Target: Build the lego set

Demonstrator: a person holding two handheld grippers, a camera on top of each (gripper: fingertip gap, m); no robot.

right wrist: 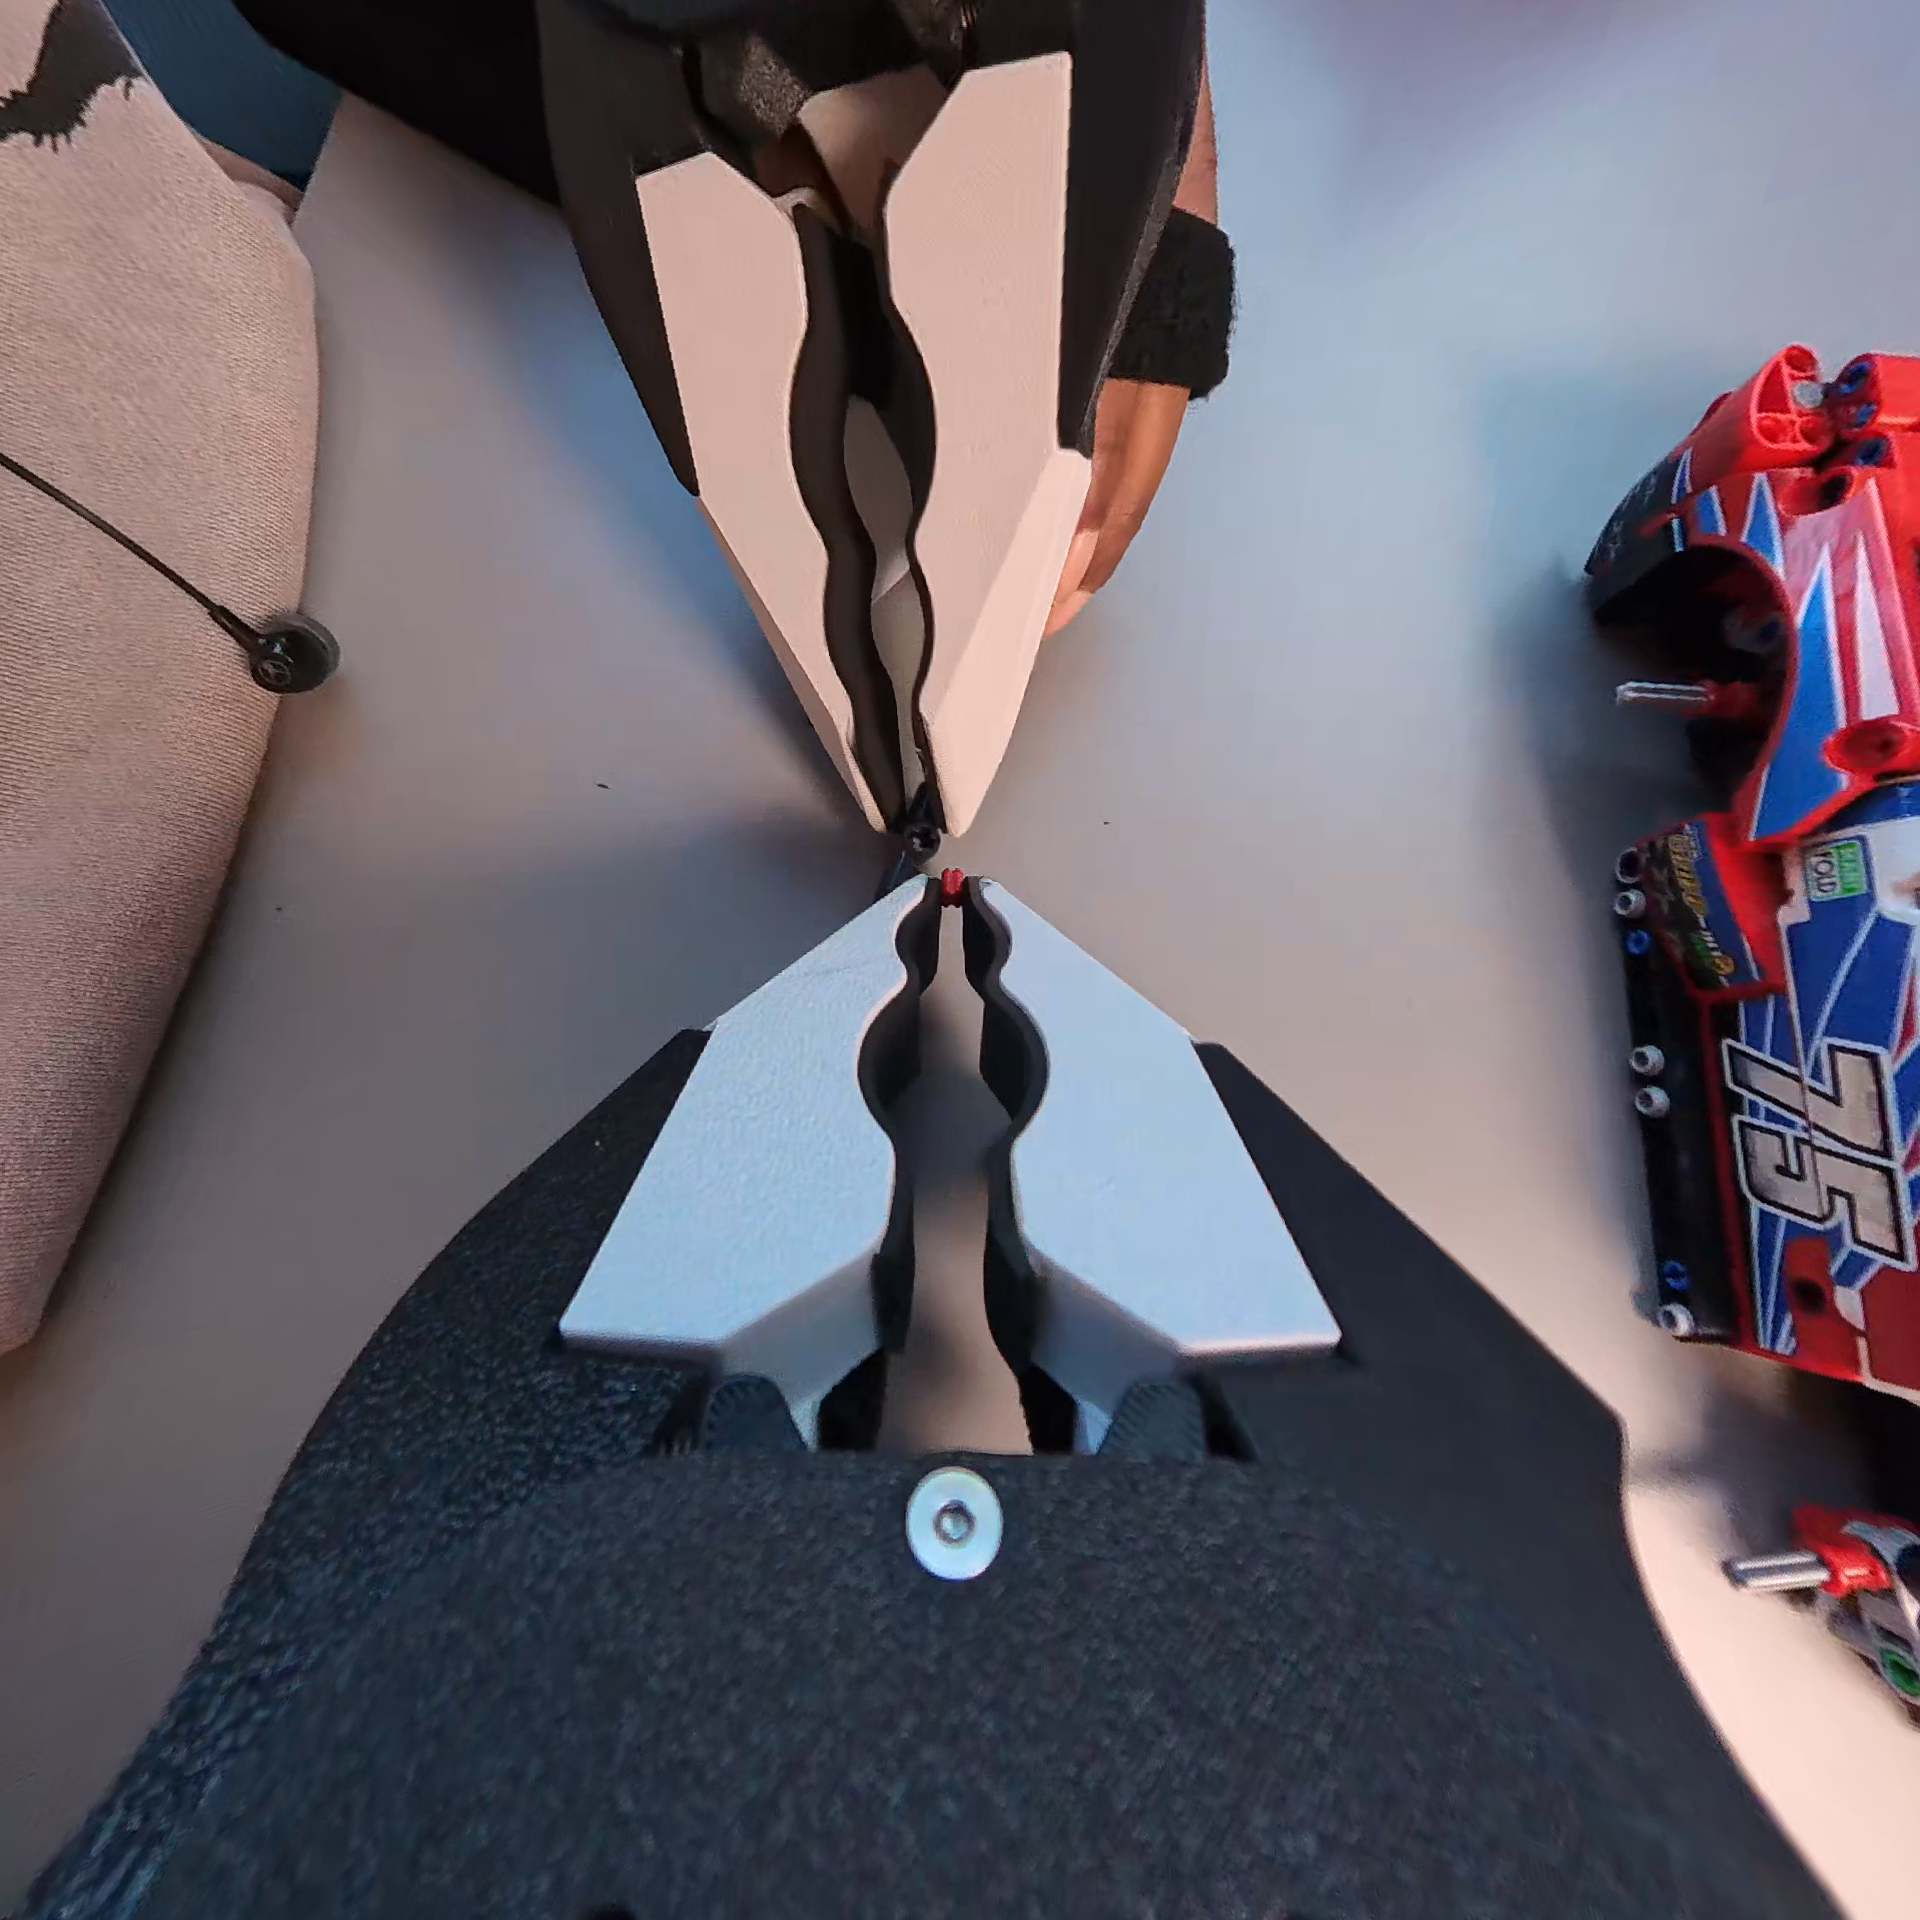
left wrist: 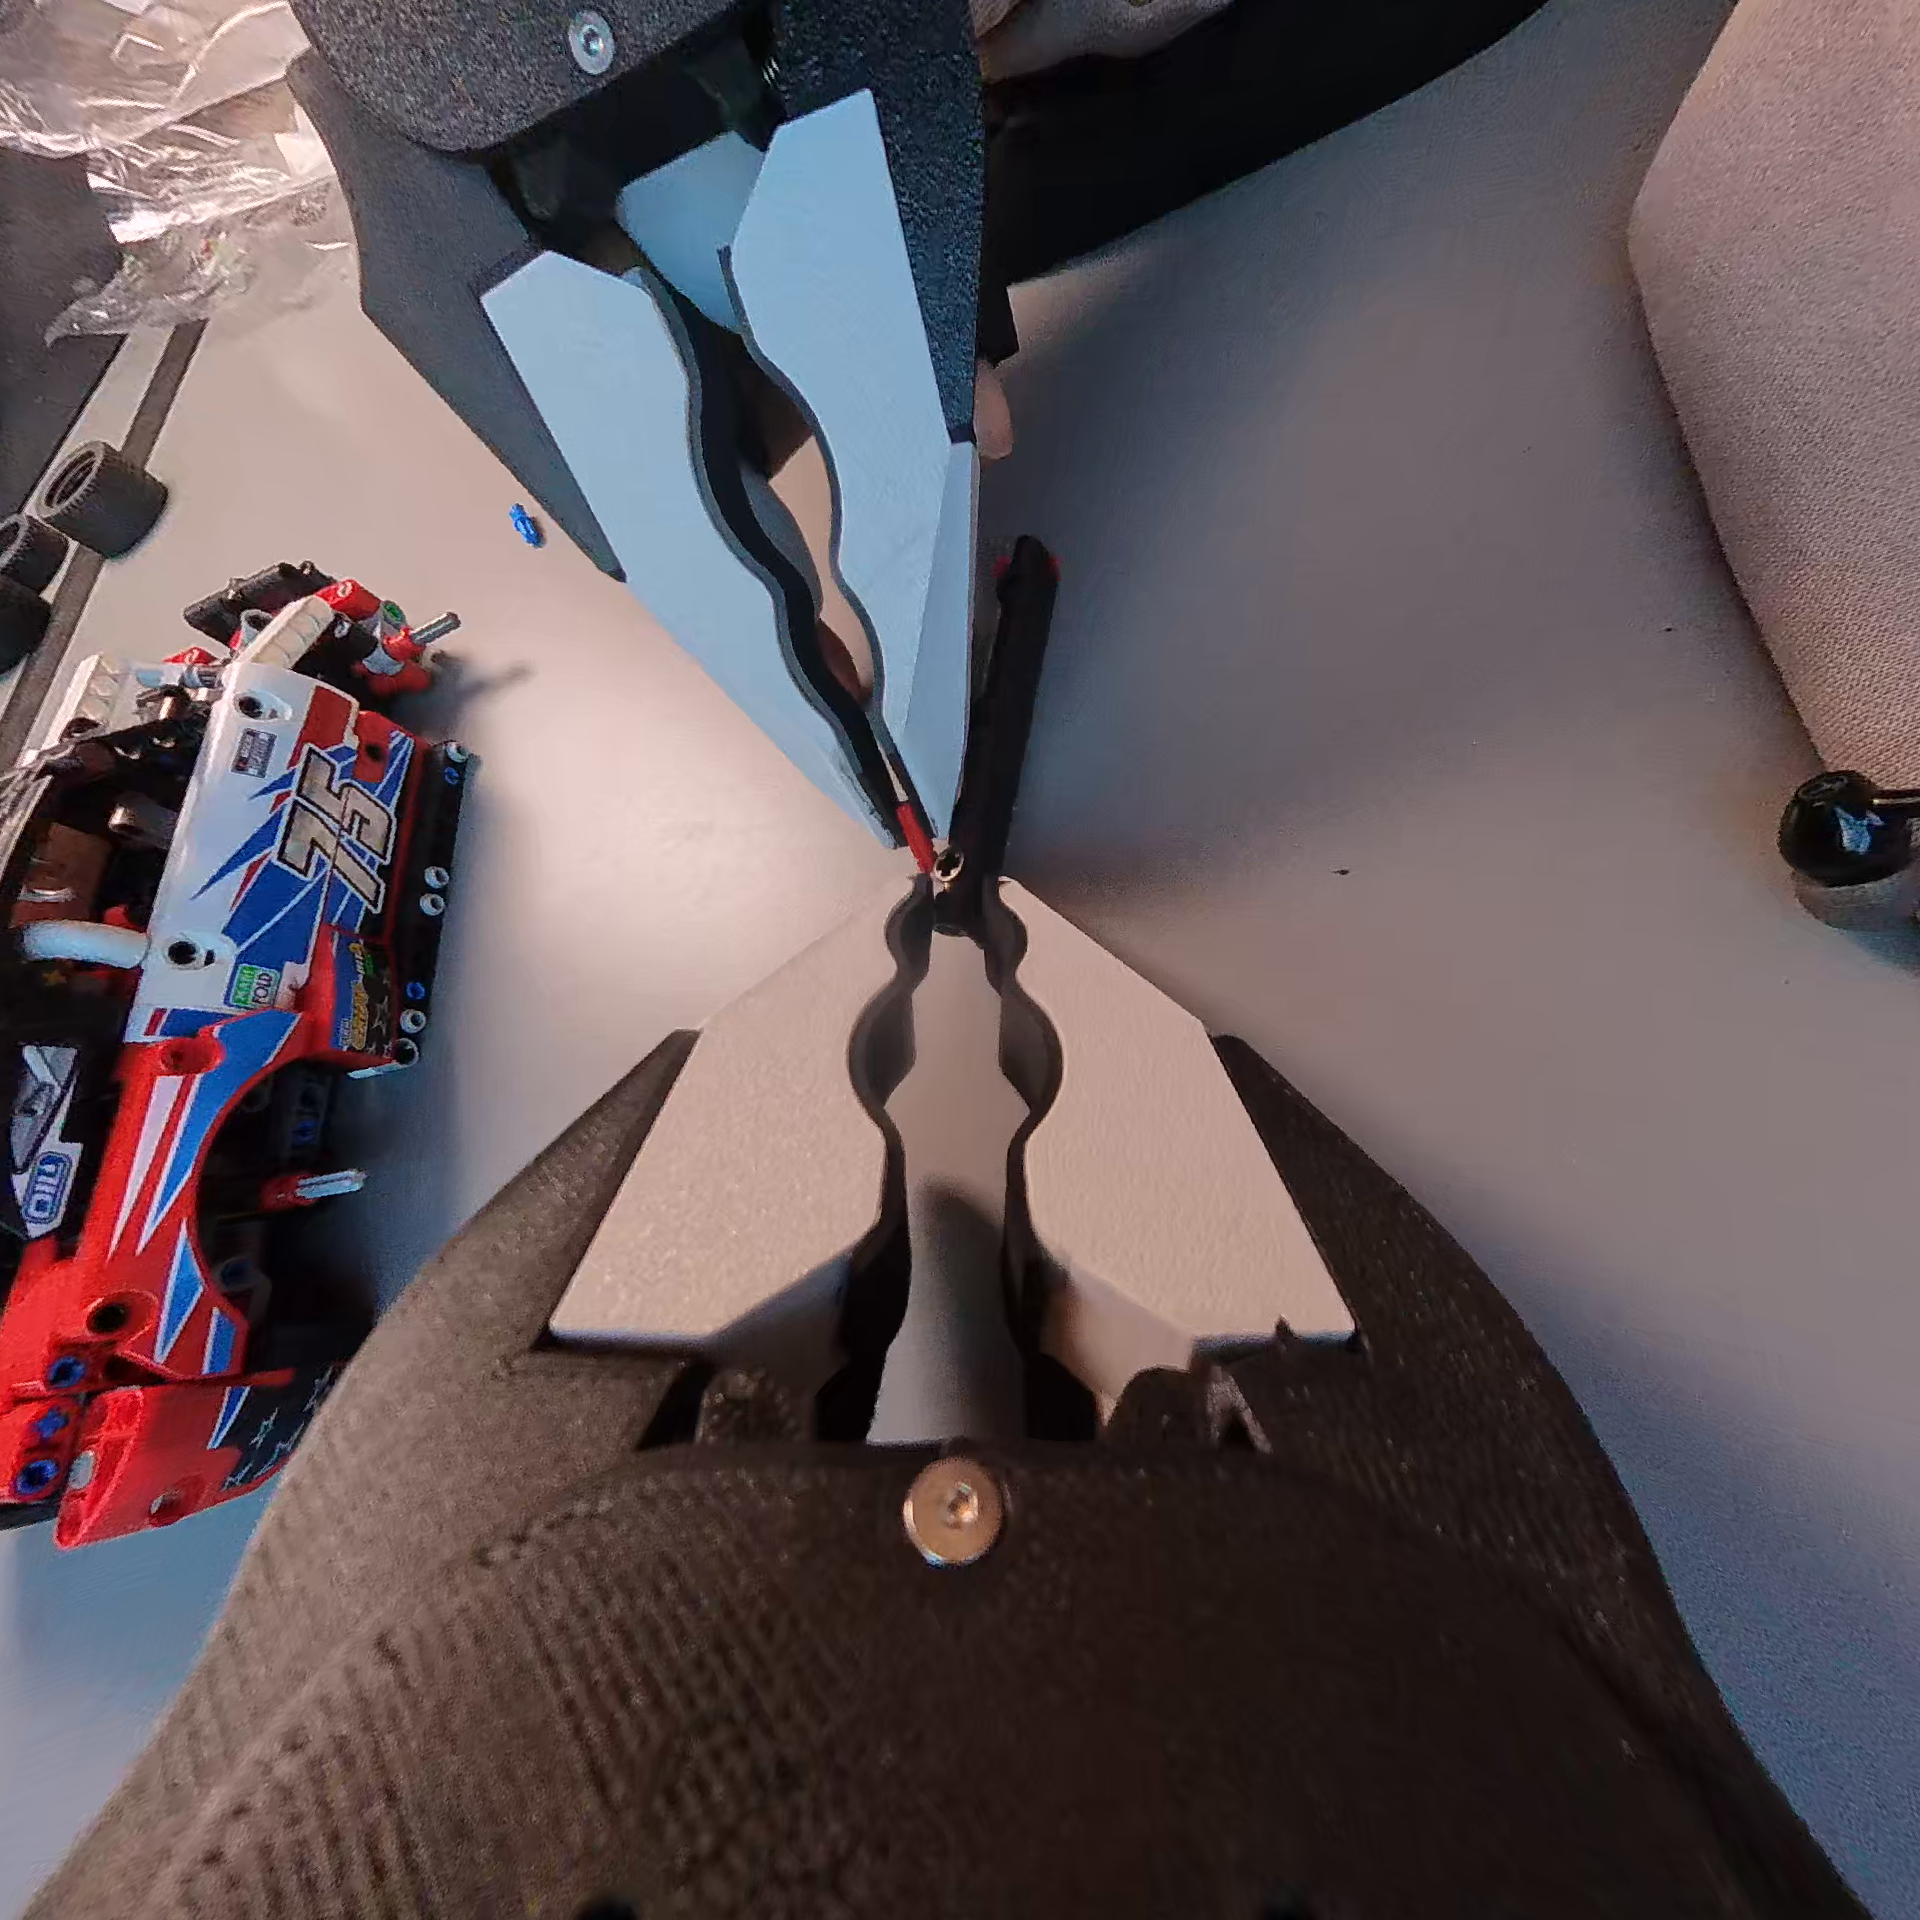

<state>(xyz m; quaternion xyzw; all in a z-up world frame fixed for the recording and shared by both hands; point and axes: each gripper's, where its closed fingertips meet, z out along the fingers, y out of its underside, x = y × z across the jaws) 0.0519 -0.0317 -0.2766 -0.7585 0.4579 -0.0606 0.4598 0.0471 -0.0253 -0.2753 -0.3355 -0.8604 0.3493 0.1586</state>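
Note:
My left gripper (left wrist: 956,902) is shut on a long black lego beam (left wrist: 1013,675) that sticks out beyond its tips, with a hole (left wrist: 948,862) at the held end. My right gripper (left wrist: 920,826) comes in from the opposite side, shut on a small red pin (left wrist: 914,831). In the right wrist view my right gripper (right wrist: 948,896) holds the red pin (right wrist: 948,886) just short of the black beam's end (right wrist: 921,840), which the left gripper (right wrist: 920,823) holds. The two grippers meet tip to tip above the grey table (left wrist: 1403,727).
A red, white and blue lego race car (left wrist: 260,987) lies on the table to the left; it also shows in the right wrist view (right wrist: 1808,1039). Black tyres (left wrist: 94,499), a blue pin (left wrist: 527,523) and plastic bags (left wrist: 177,135) lie beyond it. A beige cushion (left wrist: 1818,364) borders the other side. The tips of both grippers are at nearly the same place.

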